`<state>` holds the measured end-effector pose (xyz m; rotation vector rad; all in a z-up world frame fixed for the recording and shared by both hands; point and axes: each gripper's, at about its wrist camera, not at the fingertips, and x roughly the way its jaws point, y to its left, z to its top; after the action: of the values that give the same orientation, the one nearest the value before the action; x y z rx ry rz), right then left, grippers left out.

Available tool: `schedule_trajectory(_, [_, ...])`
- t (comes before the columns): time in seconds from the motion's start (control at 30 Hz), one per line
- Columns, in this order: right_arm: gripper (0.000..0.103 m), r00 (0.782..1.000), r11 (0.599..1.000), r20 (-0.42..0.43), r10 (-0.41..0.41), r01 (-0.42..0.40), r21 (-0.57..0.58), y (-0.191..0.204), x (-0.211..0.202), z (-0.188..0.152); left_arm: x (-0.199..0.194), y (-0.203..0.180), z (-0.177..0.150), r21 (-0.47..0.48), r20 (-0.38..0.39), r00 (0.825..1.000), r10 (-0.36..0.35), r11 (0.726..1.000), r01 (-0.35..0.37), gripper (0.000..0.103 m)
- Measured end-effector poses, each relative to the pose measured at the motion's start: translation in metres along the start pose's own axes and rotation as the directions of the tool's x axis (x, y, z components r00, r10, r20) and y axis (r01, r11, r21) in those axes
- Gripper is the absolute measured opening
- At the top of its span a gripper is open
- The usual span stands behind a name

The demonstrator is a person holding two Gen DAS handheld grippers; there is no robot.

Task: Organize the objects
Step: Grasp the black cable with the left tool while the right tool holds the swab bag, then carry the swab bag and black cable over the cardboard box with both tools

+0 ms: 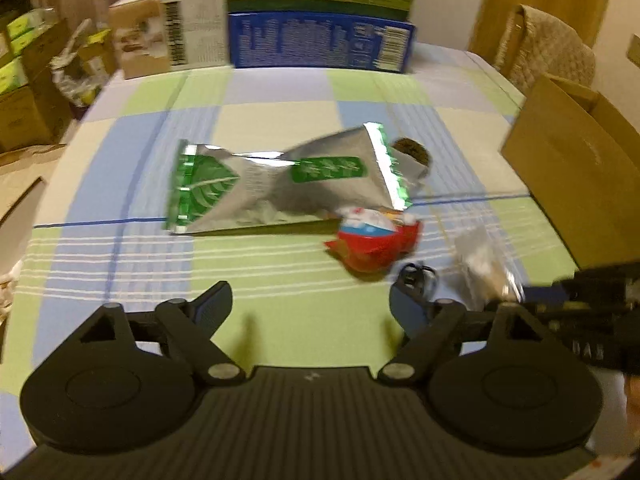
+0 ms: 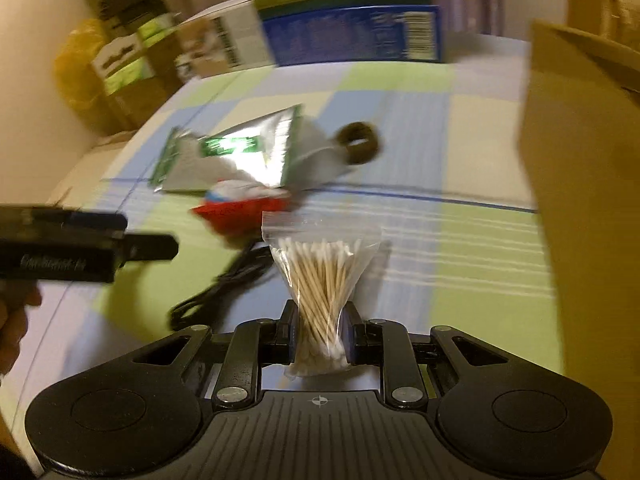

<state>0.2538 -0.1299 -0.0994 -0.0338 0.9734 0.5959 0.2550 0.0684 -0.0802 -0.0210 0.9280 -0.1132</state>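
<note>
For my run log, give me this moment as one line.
right gripper: shut on clear zip bag of cotton swabs | left gripper: open, empty | brown cardboard box: right of bag | silver-green foil pouch: on table

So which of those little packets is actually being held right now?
The clear zip bag of cotton swabs, pinched in the right gripper. The silver-green foil pouch and red packet lie loose on the table.

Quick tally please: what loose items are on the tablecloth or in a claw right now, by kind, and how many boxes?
Foil pouches: 1, silver-green pouch
Red snack packs: 1, red pack
Cotton-swab bags: 1, swab bag, gripped in the right claw
Black cables: 1, cable
Brown rings: 1, ring
Boxes: 3, brown box, blue box, white box
Total: 8
</note>
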Motion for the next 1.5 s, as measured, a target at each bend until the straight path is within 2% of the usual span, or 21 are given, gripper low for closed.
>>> schedule_trajectory(0.07, [0.019,1.0,0.999,0.009,-0.007,0.007,0.047,-0.01,-0.003,0.0,0.004,-0.011,0.0,0.026,-0.012,0.999,-0.036,0.999,0.036,0.072])
schedule_trajectory(0.17, [0.019,0.999,0.998,0.018,-0.03,0.029,0.047,-0.017,-0.006,0.002,0.01,-0.031,-0.001,0.076,-0.025,0.996,-0.083,0.994,0.084,0.064])
schedule_trajectory(0.23, [0.019,0.999,0.998,0.019,-0.043,0.042,0.04,-0.019,-0.006,0.002,0.013,-0.041,-0.002,0.102,-0.03,0.995,-0.097,0.99,0.1,0.054])
schedule_trajectory(0.27, [0.019,0.999,0.998,0.02,-0.042,0.041,0.042,-0.02,-0.006,0.002,0.016,-0.045,-0.004,0.114,-0.041,0.994,-0.102,0.988,0.106,0.045])
schedule_trajectory(0.3, [0.019,0.999,0.998,0.021,-0.037,0.036,0.046,-0.021,-0.006,0.002,0.019,-0.048,-0.005,0.124,-0.05,0.993,-0.102,0.986,0.108,0.039])
schedule_trajectory(0.43, [0.019,0.999,0.999,0.02,-0.032,0.031,0.044,-0.021,-0.005,0.003,0.026,-0.054,-0.011,0.151,-0.068,0.993,-0.095,0.983,0.104,0.032])
schedule_trajectory(0.5, [0.019,0.999,0.999,0.017,-0.029,0.028,0.044,-0.021,-0.004,0.002,0.029,-0.054,-0.012,0.147,-0.08,0.993,-0.091,0.984,0.103,0.024])
schedule_trajectory(0.6, [0.019,1.0,0.999,0.013,-0.026,0.025,0.041,-0.019,-0.004,0.002,0.034,-0.055,-0.013,0.142,-0.091,0.991,-0.095,0.984,0.107,0.018])
schedule_trajectory(0.7, [0.019,1.0,0.999,0.012,-0.016,0.015,0.04,-0.017,-0.004,0.003,0.033,-0.058,-0.014,0.161,-0.086,0.994,-0.066,0.984,0.079,0.011])
schedule_trajectory(0.97, [0.019,0.999,0.999,0.05,-0.013,0.011,0.049,-0.014,-0.01,0.006,0.025,-0.061,-0.017,0.113,-0.085,0.995,-0.055,0.992,0.064,0.011])
schedule_trajectory(1.17, [0.019,0.995,0.997,0.1,-0.024,0.016,0.076,-0.011,-0.028,0.002,0.01,-0.067,-0.019,0.049,-0.058,0.994,-0.092,0.994,0.095,0.011])
schedule_trajectory(1.3, [0.019,0.991,0.997,0.127,-0.032,0.022,0.08,-0.006,-0.05,0.0,-0.007,-0.073,-0.019,0.024,-0.038,0.995,-0.094,0.995,0.095,0.011])
schedule_trajectory(1.5, [0.019,0.983,0.996,0.176,-0.057,0.043,0.08,-0.001,-0.103,0.004,-0.054,-0.089,-0.008,-0.005,0.03,0.994,-0.106,0.994,0.106,0.011])
